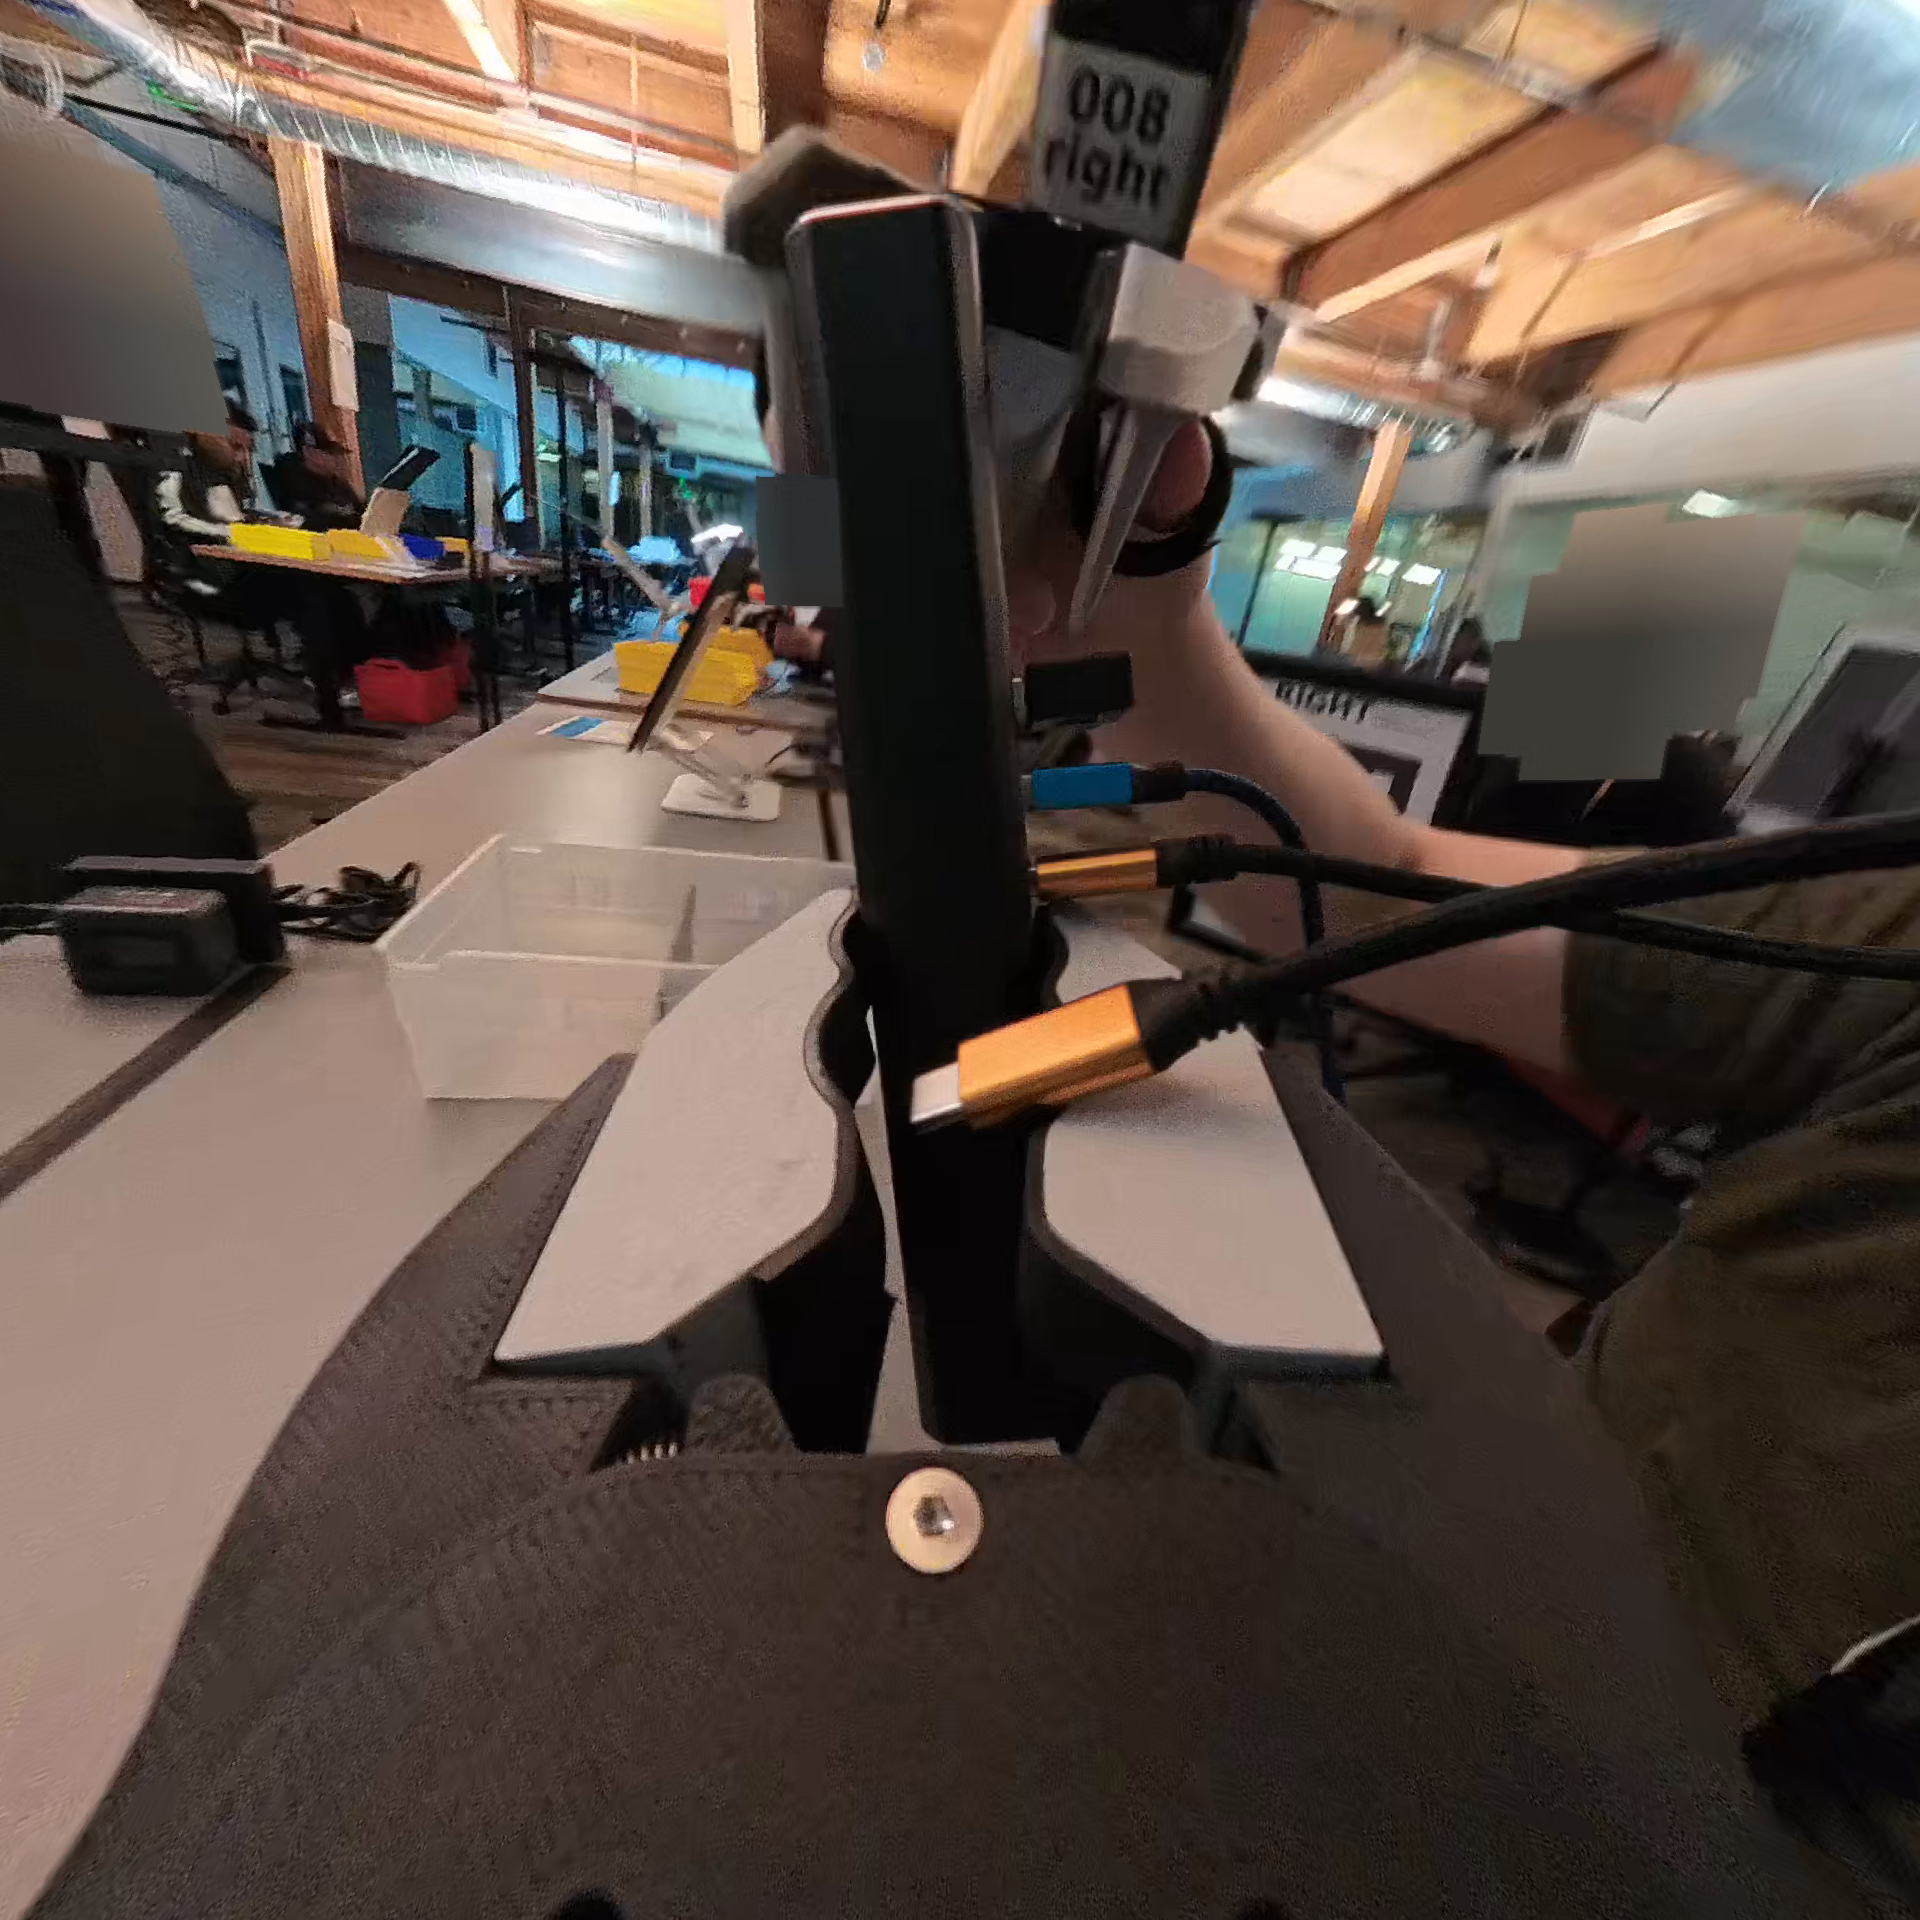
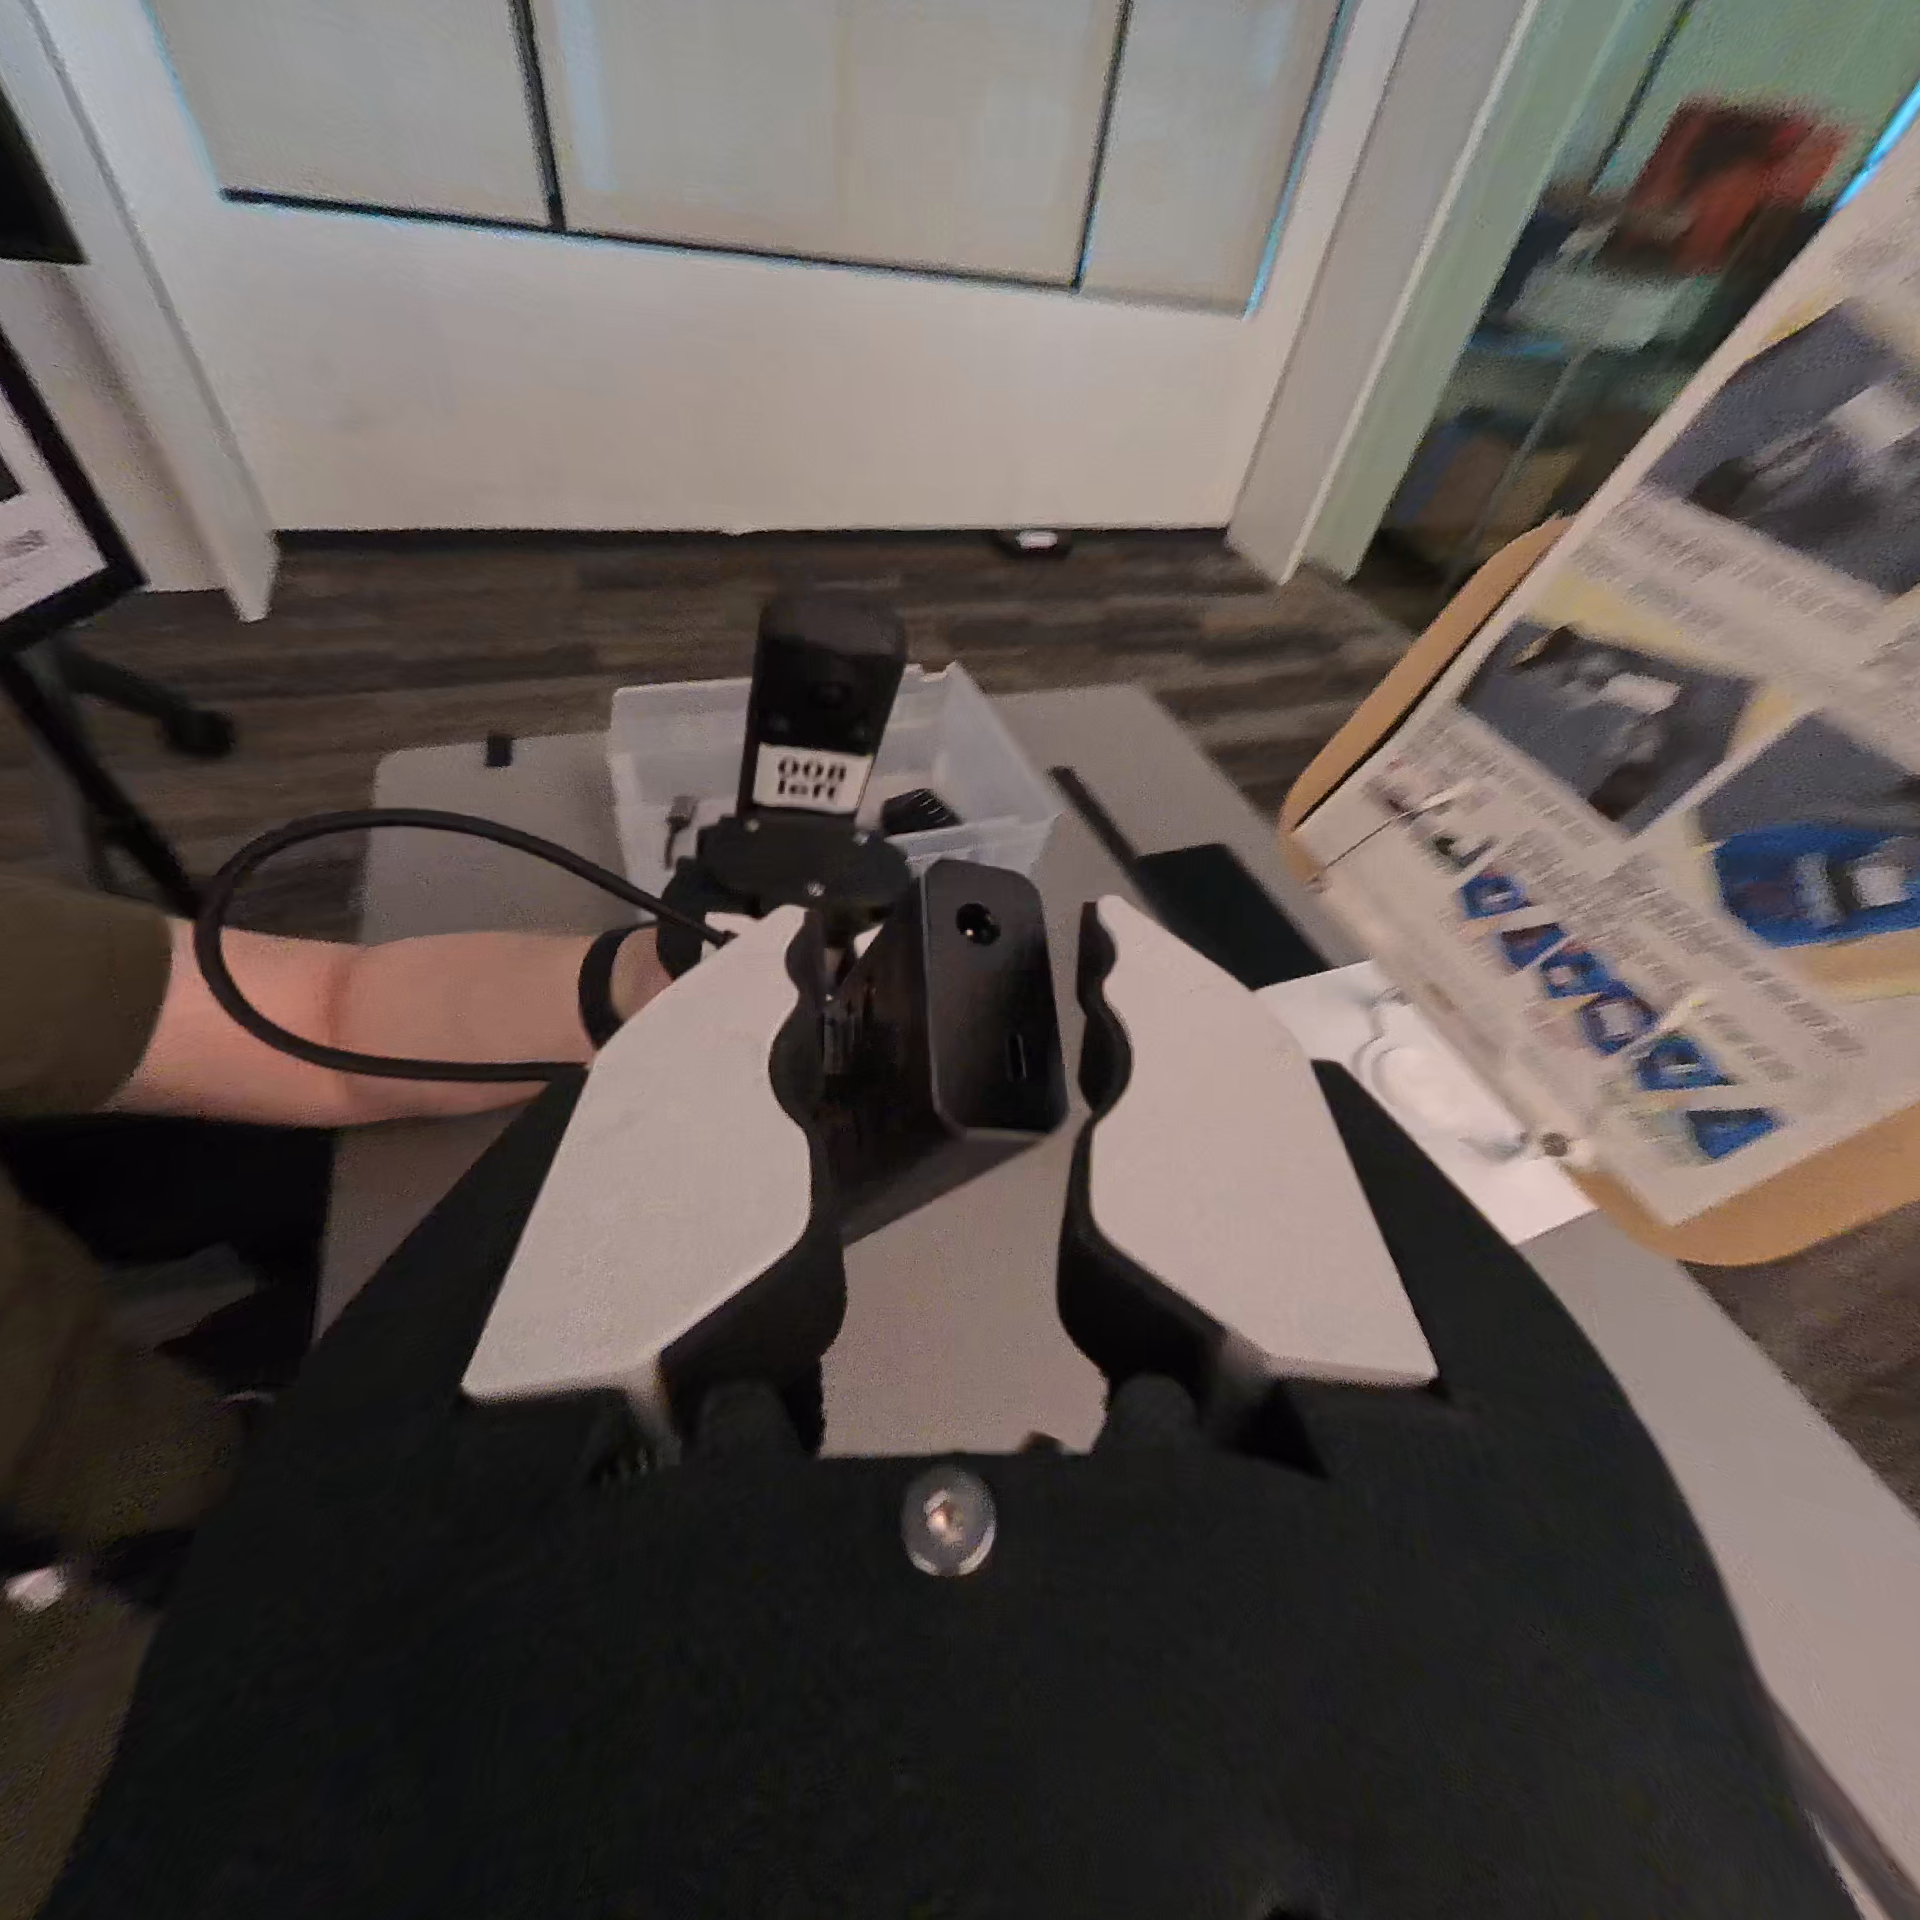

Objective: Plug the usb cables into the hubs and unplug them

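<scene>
My left gripper (image 1: 945, 914) is shut on a long black USB hub (image 1: 914, 644) and holds it upright above the table. A blue plug (image 1: 1081, 787) and a gold plug (image 1: 1096, 871) sit in ports on the hub's right side. A second gold plug (image 1: 1049, 1055) hangs tilted beside the hub with its silver tip bare, out of any port. My right gripper (image 2: 940, 930) is open, with its jaws either side of the hub's top end (image 2: 992, 1018). It also shows in the left wrist view (image 1: 1143, 343). A black cable (image 2: 312, 831) loops at the left.
A clear plastic bin (image 1: 540, 956) stands on the grey table (image 1: 208, 1195) behind the hub. A black power adapter (image 1: 156, 925) lies at the far left. A cardboard box with a printed sheet (image 2: 1610, 831) stands at the right. A person's forearm (image 2: 416, 1018) reaches across. My right fingertips sit around 9 centimeters from my left ones.
</scene>
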`<state>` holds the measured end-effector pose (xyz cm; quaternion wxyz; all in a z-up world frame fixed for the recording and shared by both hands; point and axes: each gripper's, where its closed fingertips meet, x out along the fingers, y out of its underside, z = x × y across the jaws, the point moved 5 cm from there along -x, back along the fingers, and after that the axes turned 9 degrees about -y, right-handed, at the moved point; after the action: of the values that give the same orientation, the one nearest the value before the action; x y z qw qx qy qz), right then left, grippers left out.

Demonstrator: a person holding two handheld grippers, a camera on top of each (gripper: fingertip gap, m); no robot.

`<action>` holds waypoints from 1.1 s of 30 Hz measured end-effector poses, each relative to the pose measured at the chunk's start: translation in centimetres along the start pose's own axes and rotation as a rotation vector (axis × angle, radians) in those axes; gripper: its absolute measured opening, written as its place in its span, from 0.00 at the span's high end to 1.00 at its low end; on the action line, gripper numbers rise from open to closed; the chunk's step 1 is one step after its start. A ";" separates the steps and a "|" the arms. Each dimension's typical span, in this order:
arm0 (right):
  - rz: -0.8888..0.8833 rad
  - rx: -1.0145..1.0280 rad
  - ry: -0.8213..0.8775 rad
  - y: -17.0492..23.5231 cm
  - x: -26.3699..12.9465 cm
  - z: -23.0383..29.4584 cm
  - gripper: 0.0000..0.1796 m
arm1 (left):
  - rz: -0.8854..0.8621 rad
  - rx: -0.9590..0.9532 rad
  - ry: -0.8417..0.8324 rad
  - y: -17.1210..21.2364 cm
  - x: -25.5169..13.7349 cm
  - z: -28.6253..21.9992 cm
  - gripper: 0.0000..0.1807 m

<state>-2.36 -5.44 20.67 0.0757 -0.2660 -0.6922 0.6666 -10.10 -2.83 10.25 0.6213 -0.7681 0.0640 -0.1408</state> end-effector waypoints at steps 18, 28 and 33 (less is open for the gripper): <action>0.574 -0.297 -0.368 28.2 6.0 9.3 0.78 | -0.080 -0.103 -0.095 -1.4 -3.7 3.5 0.86; 0.695 -0.174 -0.308 28.1 7.4 7.4 0.94 | -0.071 -0.084 -0.218 -1.4 -4.9 4.9 0.85; 0.547 -0.266 0.003 21.0 -0.8 3.6 0.95 | -0.125 0.023 -0.299 -3.9 -4.1 3.3 0.85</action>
<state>2.27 -9.62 0.33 -0.1409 -0.4511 -0.6762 0.5652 -13.30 2.19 12.88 0.6226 -0.7760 -0.0784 -0.0640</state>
